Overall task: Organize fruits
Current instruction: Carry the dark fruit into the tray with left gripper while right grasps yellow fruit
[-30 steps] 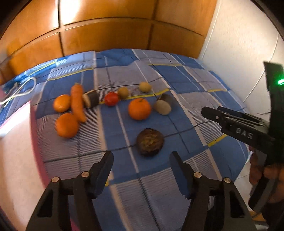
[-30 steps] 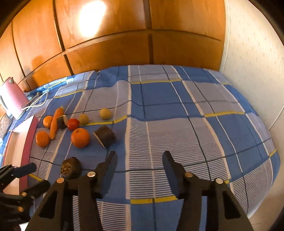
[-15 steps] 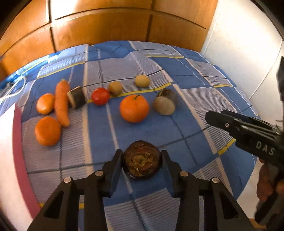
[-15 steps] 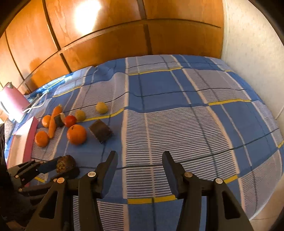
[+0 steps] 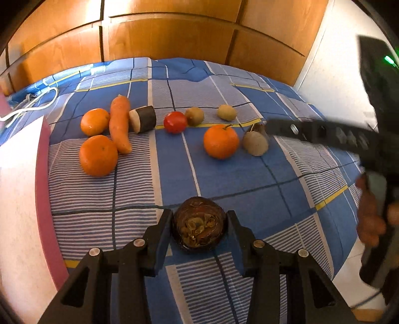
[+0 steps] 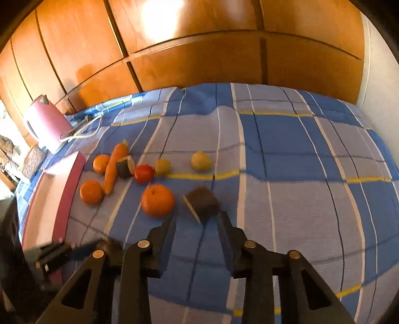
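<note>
On a blue checked bedspread (image 5: 224,179), the left gripper (image 5: 199,230) clamps a dark brown halved fruit (image 5: 199,230) at the near edge. The right gripper (image 6: 197,224), jaws parted and holding nothing, hovers near a brown cut-faced fruit piece (image 6: 203,202).

Glossy wood panels (image 6: 199,62), matt cloth bedspread (image 6: 299,199)

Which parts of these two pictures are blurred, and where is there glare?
Left wrist view: the right gripper is motion-smeared, while the fruits stay sharp. Right wrist view: the whole scene is soft, the cut dark piece is fuzzy, and the wooden wardrobe carries bright glare.
</note>
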